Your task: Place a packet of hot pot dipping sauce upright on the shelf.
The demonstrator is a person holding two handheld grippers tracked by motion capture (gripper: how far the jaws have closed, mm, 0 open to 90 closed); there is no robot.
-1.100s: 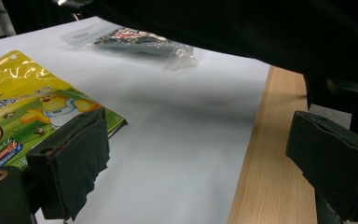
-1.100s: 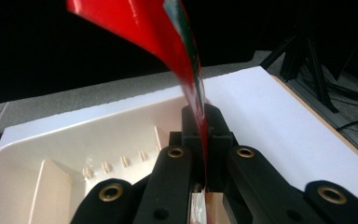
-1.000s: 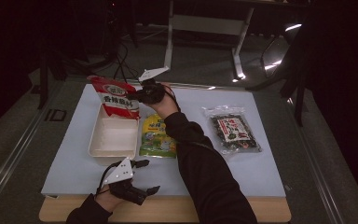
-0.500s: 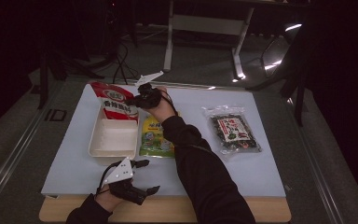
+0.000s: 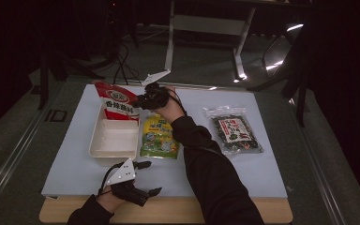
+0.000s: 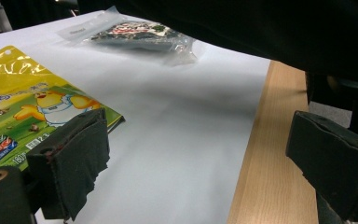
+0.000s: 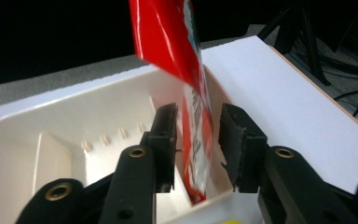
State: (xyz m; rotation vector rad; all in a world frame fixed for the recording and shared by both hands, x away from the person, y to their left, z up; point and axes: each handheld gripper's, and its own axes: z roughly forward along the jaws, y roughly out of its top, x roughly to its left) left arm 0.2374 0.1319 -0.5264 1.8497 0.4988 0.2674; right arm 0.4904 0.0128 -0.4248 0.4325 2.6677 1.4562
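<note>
Red snack bag (image 7: 193,93) stood on its end in the white tray (image 5: 114,143), leaning on the far wall. The right gripper (image 7: 197,135) had just been opening its jaws; the bag sat between them, w/ gaps on both sides, so no pinch. The left gripper (image 5: 130,180) rested at the table's (image 5: 262,159) near edge, jaws spread wide, holding nothing. The bag could tip over (it stood tall & thin) if a jaw bumped it while backing off. It might flop out onto the yellow bag (image 5: 159,138).

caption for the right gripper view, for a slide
Right gripper with jaws just opened around a red pouch standing in the white tray.
</note>
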